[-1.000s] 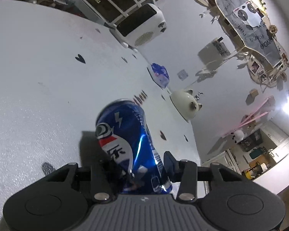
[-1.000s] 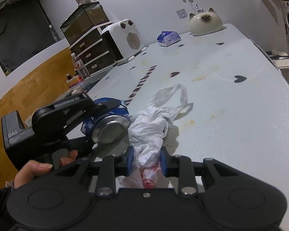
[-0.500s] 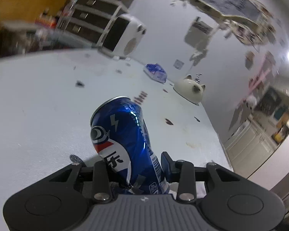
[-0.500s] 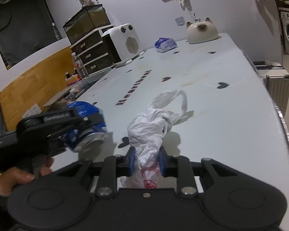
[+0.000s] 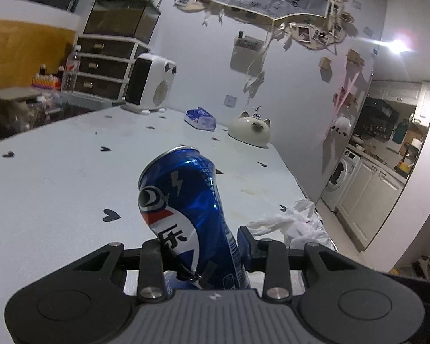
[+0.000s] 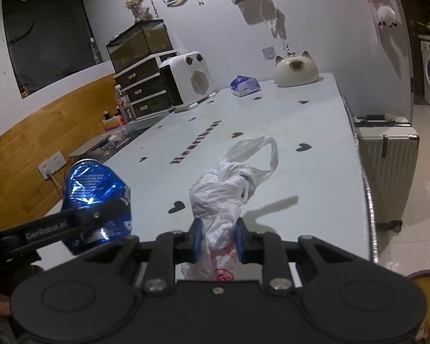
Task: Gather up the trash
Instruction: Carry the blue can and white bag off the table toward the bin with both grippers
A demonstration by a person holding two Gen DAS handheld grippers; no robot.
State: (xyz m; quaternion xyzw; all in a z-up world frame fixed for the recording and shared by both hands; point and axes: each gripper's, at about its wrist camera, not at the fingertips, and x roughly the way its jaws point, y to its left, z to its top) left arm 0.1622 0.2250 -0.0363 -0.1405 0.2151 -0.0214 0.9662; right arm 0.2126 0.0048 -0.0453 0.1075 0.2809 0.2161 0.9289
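The left gripper clamps a dented blue can, its jaws having just squeezed tighter, holding it above the table. To its right, the right gripper pinches a crumpled white plastic bag trailing onto the table.

On the heart-printed table: white heater, blue tissue pack, cat-shaped ceramic. A ribbed suitcase is stood beside the table.
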